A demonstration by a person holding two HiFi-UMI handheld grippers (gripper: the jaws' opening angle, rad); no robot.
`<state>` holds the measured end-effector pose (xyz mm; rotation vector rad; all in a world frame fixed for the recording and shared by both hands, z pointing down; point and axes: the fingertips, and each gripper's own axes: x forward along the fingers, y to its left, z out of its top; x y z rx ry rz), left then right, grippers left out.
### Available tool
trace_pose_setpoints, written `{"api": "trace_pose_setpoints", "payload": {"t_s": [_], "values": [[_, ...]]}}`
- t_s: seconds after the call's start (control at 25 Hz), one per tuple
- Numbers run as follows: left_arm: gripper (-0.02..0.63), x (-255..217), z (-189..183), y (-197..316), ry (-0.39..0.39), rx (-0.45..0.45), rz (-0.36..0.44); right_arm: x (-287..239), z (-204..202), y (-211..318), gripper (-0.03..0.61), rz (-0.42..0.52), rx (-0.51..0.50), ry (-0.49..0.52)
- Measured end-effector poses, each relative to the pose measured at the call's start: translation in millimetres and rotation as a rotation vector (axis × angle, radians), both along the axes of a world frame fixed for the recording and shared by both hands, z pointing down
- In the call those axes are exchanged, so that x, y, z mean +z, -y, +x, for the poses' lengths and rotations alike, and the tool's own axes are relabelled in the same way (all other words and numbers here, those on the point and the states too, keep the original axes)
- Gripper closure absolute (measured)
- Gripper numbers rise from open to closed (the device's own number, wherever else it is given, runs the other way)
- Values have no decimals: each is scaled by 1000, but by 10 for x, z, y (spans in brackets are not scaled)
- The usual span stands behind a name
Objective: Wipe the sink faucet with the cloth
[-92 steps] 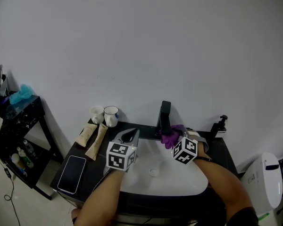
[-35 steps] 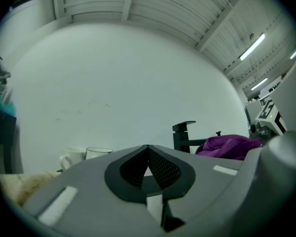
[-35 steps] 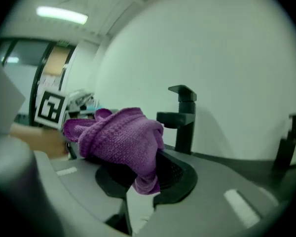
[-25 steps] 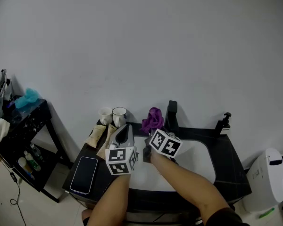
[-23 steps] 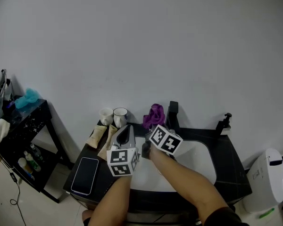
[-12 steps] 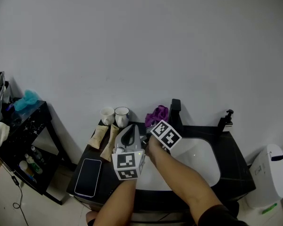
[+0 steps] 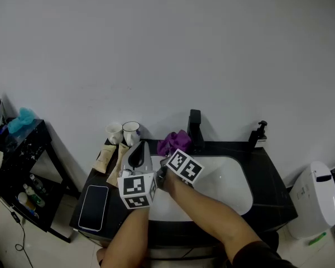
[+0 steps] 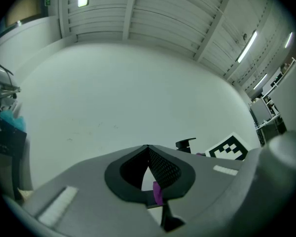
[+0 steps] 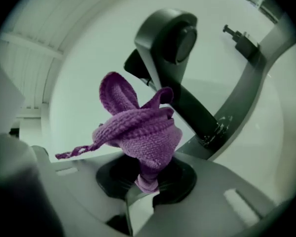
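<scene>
A black faucet [image 7: 195, 128] stands at the back rim of the white sink [image 7: 230, 193]. My right gripper [image 7: 167, 156] is shut on a bunched purple knitted cloth [image 7: 173, 143], held just left of the faucet and a little below its top. In the right gripper view the cloth [image 9: 140, 130] rises from the right gripper [image 9: 148, 179] in front of the faucet [image 9: 173, 39]; whether they touch I cannot tell. My left gripper [image 7: 138, 149] points up over the sink's left rim, shut and empty. In its own view the left gripper [image 8: 148, 149] shows the faucet [image 8: 186, 143] beyond.
Two cups [image 7: 124, 132] and two tubes [image 7: 111, 159] sit on the black counter [image 7: 271, 190] left of the sink, with a phone [image 7: 89, 206] nearer. A soap pump [image 7: 258, 135] stands at the back right. A black shelf [image 7: 17, 152] is far left, a white appliance [image 7: 314, 205] far right.
The right gripper has carried the cloth from the faucet's front right round to its left side, then slightly down. The left gripper has stayed shut by the sink's left rim.
</scene>
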<state>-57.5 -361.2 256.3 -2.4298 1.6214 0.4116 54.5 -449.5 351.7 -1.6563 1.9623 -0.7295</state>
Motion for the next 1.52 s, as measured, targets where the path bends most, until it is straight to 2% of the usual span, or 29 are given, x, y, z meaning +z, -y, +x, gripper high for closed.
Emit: {"api": "trace_pose_setpoints", "payload": {"t_s": [0.2,0.48,0.64,0.72,0.84,1.0,1.16,1.24,1.32,1.52], "values": [[597,4,-24,18,6,-7,3,-106,-139,-381,508,77,-157,-281],[597,54,147,15,74,27,-2,-272,167,-927,508,146,-264,-441],[597,155,135,88,75,19,-59,-503,320,-1339,508,324,-330,-707],[597,196,97,117,66,13,-82,-639,436,-1536,508,411,-343,-802],[597,218,120,151,67,26,-96,-910,758,-1717,508,479,-286,-832],[597,295,183,143,90,49,-117,-1258,1269,-1670,508,532,-119,-825],[597,364,317,176,115,88,-151,-1238,1672,-1371,508,481,45,-873],[597,426,478,187,141,104,-165,-1040,1830,-1269,508,422,94,-843],[597,476,658,163,174,118,-165,-745,1858,-1174,506,358,56,-816],[597,503,784,108,244,132,-152,-284,1574,-1047,505,238,-167,-817]]}}
